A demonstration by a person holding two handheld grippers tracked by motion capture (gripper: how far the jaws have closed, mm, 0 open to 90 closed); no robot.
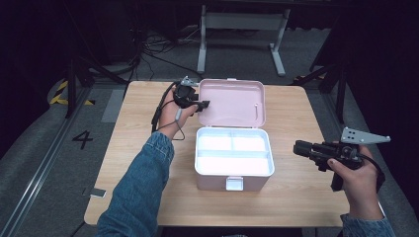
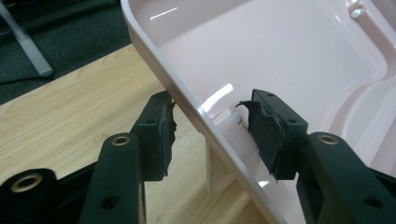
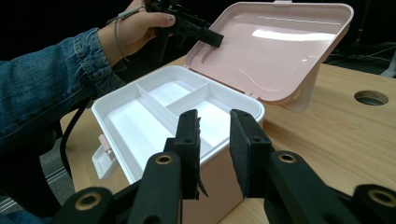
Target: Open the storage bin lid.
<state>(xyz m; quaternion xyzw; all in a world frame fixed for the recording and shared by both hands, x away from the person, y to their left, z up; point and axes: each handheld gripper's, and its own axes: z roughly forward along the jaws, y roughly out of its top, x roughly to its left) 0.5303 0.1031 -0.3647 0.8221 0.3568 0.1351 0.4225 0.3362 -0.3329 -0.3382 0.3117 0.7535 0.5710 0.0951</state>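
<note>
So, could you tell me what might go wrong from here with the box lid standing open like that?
1. The left gripper straddles the rim of the pink lid with its jaws apart, so the lid may be unsupported and could drop onto the white tray.
2. Pulling that gripper away could catch the rim and drag the box across the table.
3. The right gripper hovers beside the box and could knock it.

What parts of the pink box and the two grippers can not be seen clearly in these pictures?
- Lid: in the left gripper view, cut off by the top and right edges.
- Box front wall: in the right gripper view, partly hidden behind the right gripper.
- Left gripper: its pads straddle the lid's edge; contact cannot be told.
- Latch: too small in the high view.
</note>
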